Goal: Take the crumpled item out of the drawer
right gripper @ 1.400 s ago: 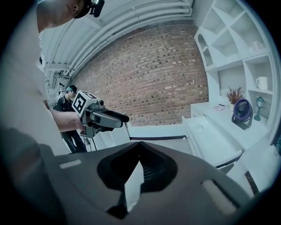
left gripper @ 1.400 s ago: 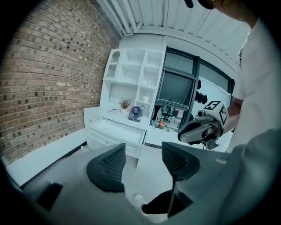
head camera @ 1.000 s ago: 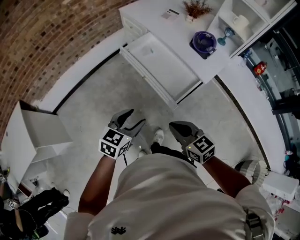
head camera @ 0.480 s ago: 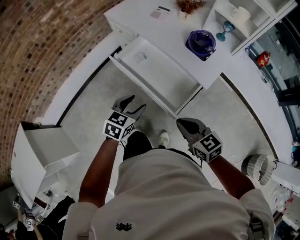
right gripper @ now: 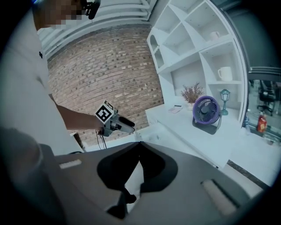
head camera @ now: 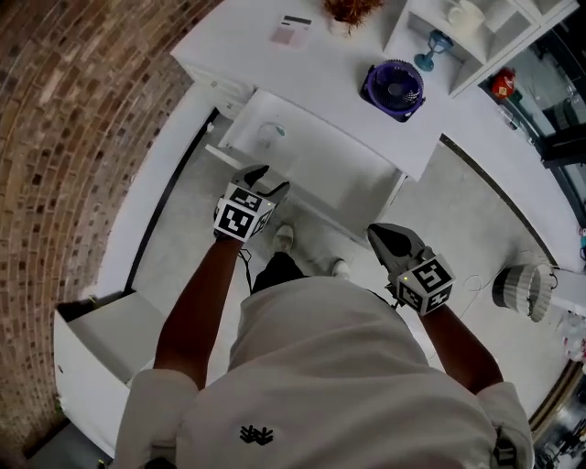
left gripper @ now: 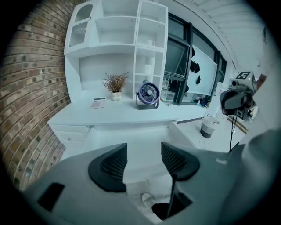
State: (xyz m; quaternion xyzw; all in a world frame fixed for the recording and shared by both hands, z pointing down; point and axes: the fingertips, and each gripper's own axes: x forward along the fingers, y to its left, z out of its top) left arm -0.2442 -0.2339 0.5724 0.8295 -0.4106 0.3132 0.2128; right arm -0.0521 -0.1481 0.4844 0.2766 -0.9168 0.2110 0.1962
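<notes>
A white drawer (head camera: 343, 183) stands pulled out from under the white desk (head camera: 275, 69). A small pale crumpled item (head camera: 272, 134) lies in the drawer's far left corner. My left gripper (head camera: 268, 181) hovers over the drawer's near left edge, a short way from the item, with its jaws open and nothing between them. In the left gripper view the open left gripper (left gripper: 142, 162) looks over the drawer (left gripper: 127, 138); the item is hidden there. My right gripper (head camera: 385, 236) hangs to the right of the drawer's front, shut and empty, its tips (right gripper: 139, 144) touching.
On the desk stand a purple fan (head camera: 394, 87), a dried plant (head camera: 352, 11) and a card (head camera: 293, 30). White shelves (head camera: 476, 27) rise at the right. A striped basket (head camera: 519, 289) sits on the floor to the right. Another open white box (head camera: 101, 339) is at lower left, beside the brick wall (head camera: 82, 119).
The person has stepped toward the desk. Both grippers have come closer to the drawer; the left one now reaches over its front edge. The jaws look unchanged.
</notes>
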